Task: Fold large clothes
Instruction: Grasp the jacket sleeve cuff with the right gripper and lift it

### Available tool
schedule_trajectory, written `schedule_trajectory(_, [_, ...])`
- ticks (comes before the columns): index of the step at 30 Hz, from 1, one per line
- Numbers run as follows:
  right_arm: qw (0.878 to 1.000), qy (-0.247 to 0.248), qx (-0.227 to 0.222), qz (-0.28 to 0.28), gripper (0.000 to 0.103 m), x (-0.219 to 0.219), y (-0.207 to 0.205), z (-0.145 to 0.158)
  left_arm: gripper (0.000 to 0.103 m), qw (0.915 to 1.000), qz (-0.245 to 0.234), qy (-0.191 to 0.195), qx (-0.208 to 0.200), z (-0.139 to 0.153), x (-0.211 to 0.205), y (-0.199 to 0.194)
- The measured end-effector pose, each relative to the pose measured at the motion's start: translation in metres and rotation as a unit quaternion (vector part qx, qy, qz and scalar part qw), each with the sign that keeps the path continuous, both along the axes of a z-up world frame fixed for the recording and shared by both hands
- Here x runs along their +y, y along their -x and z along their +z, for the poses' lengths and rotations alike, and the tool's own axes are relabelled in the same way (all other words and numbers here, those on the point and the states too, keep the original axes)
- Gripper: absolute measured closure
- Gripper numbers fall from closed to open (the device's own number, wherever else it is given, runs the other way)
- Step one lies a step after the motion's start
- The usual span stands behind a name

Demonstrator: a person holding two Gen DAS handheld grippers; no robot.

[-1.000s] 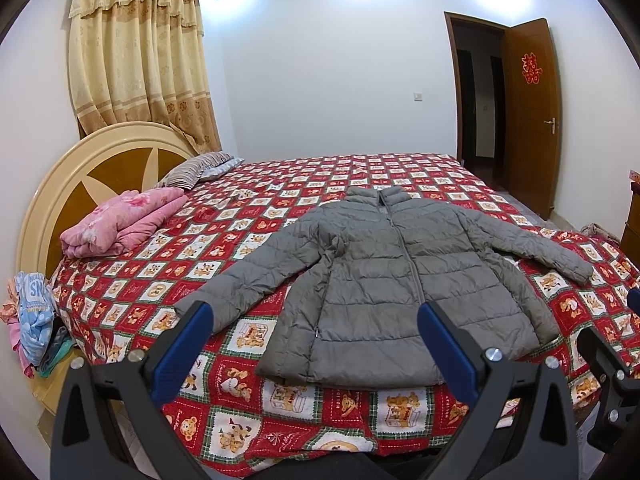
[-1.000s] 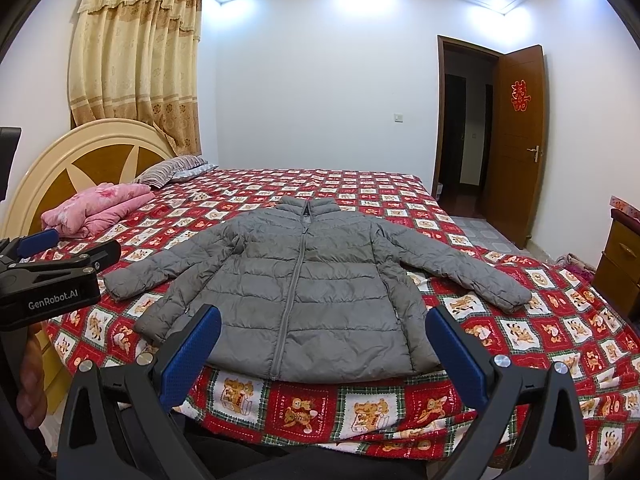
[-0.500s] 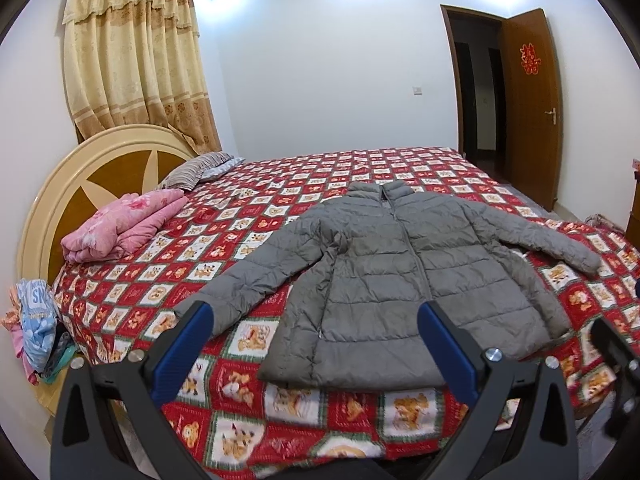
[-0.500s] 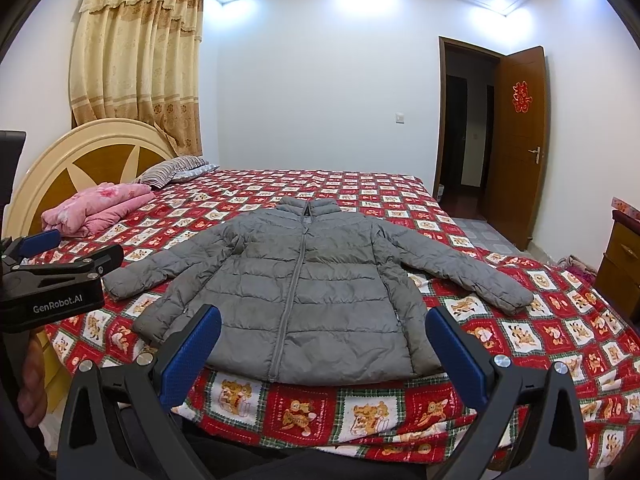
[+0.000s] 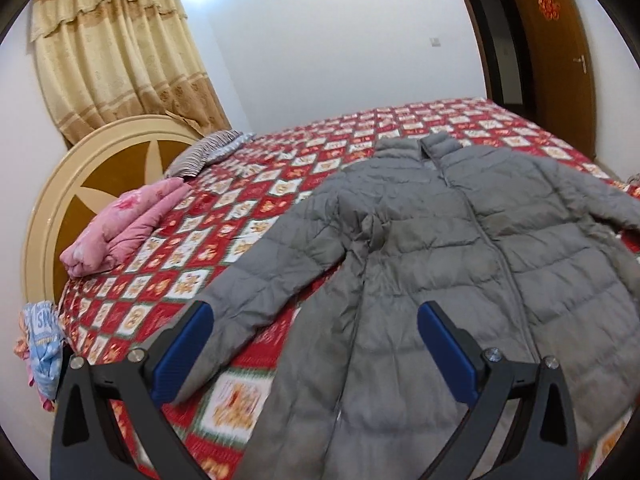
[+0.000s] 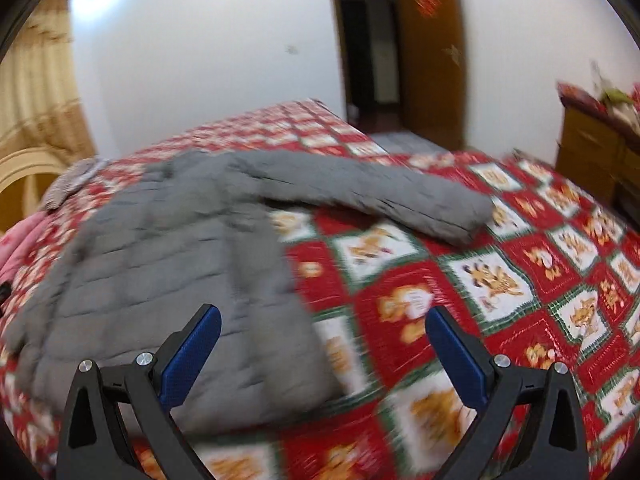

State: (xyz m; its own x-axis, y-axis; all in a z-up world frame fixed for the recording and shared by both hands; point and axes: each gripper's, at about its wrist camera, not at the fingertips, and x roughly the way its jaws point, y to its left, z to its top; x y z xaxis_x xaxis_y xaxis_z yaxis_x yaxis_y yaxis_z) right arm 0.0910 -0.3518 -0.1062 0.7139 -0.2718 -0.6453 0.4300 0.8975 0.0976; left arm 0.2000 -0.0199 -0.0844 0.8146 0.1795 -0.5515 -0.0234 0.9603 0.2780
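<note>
Both jaws are wide apart with nothing in them. Our left gripper [image 5: 316, 346] hangs over the grey puffer jacket [image 5: 440, 264], its sleeve cuff just beside the left pad. Our right gripper [image 6: 322, 350] sits over the jacket's hem corner, the other sleeve [image 6: 360, 192] stretched out ahead on the red patterned bedspread [image 6: 500, 280].

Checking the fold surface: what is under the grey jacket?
The jacket lies spread flat on the red patterned bedspread, sleeves out to both sides. Whatever is directly beneath its body is covered; only bedspread shows around its edges.
</note>
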Motion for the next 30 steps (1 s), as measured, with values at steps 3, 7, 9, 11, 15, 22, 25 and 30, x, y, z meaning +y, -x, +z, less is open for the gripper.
schedule_trajectory(3, [0.999, -0.026, 0.016, -0.034, 0.001, -0.040, -0.018, -0.012, 0.000, 0.9998, 0.008, -0.003, 0.016, -0.012, -0.005, -0.028])
schedule_trajectory(7, [0.995, -0.061, 0.018, -0.077, 0.001, -0.089, -0.034, -0.017, 0.000, 0.9992, 0.021, -0.002, 0.033, -0.023, -0.009, -0.058])
schedule_trajectory(9, [0.992, -0.081, 0.015, -0.098, 0.001, -0.114, -0.044, -0.016, 0.000, 0.9989, 0.029, -0.004, 0.037, -0.028, -0.009, -0.071])
schedule_trajectory(11, [0.989, -0.094, 0.015, -0.114, 0.001, -0.132, -0.053, -0.016, 0.000, 0.9985, 0.036, -0.007, 0.041, -0.033, -0.006, -0.081])
schedule_trajectory(15, [0.984, -0.117, 0.020, -0.134, 0.006, -0.162, -0.073, -0.021, 0.000, 0.9972, 0.045, -0.007, 0.059, -0.045, 0.000, -0.096])
schedule_trajectory(22, [0.984, -0.119, 0.044, -0.127, 0.054, -0.178, -0.094, -0.037, 0.000, 0.9944, 0.058, -0.010, 0.088, -0.066, 0.008, -0.115])
schedule_trajectory(25, [0.985, -0.121, 0.036, -0.117, 0.070, -0.181, -0.094, -0.036, 0.000, 0.9936, 0.056, 0.005, 0.098, -0.066, 0.013, -0.115])
schedule_trajectory(30, [0.991, -0.077, 0.013, -0.104, 0.077, -0.170, -0.095, -0.011, 0.000, 0.9954, 0.050, 0.017, 0.079, -0.046, 0.020, -0.114])
